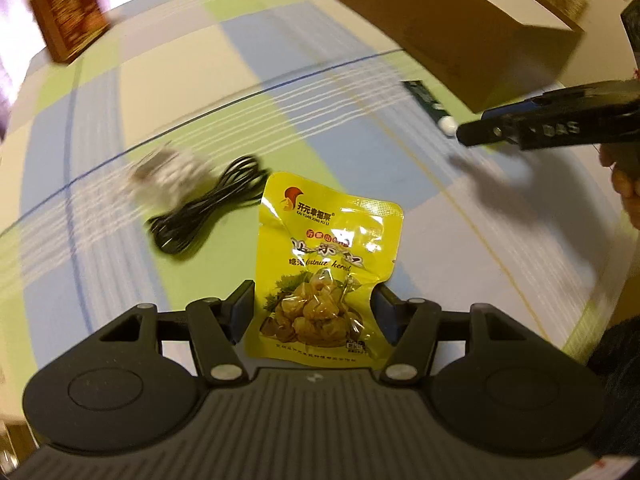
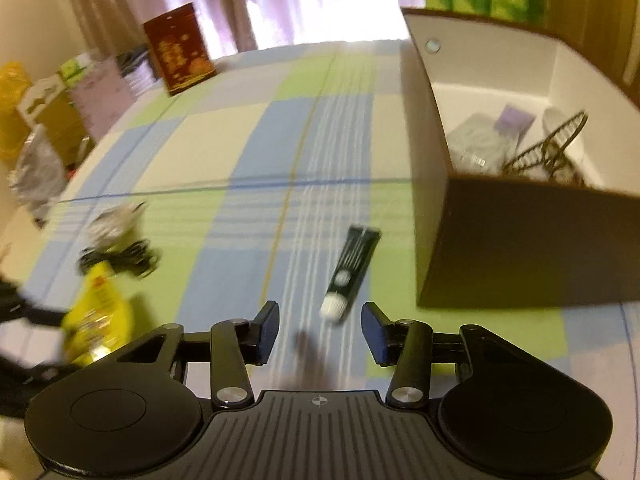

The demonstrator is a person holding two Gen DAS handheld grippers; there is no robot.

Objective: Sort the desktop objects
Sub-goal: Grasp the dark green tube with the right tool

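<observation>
From the left wrist view: left tongs (image 1: 313,312) are clamped on the lower half of one yellow snack pouch (image 1: 326,266), pads pinching both side edges so the foil bows between them. The pouch looks lifted clear of the checked tabletop (image 1: 192,92). Risk: edge-only hold on slick foil, so a fast swing or wrist roll could let it slide out or twist flat. The surroundings are motion-blurred, which suggests the hand is travelling quickly. Count here: one pouch, one coiled black cable (image 1: 208,208), one blurred silvery packet (image 1: 166,176) just beside the cable, one dark tube (image 1: 426,102) with a white cap, one brown cardboard box (image 1: 452,36), one red-brown carton (image 1: 66,12) at the far edge. Right tongs (image 1: 464,136) come in from the right, tips near the tube's cap.

From the right wrist view: right tongs (image 2: 320,330) are released, nothing between the jaws. The tube (image 2: 352,268) lies ahead of them, cap end nearest, not yet between the pads. Risk: the tube sits angled to the jaws and close to the box (image 2: 520,248) wall. Closing on the round cap could squirt it away, or the outer finger could clip the box. The two hands are working near each other, so a clash is possible. Count here: one tube, one open box already holding several items (roughly three or four; too cluttered to count), one pouch (image 2: 98,316) in the left tongs (image 2: 24,312), one cable (image 2: 120,258), one silvery packet (image 2: 112,222), one red-brown carton (image 2: 178,50).
</observation>
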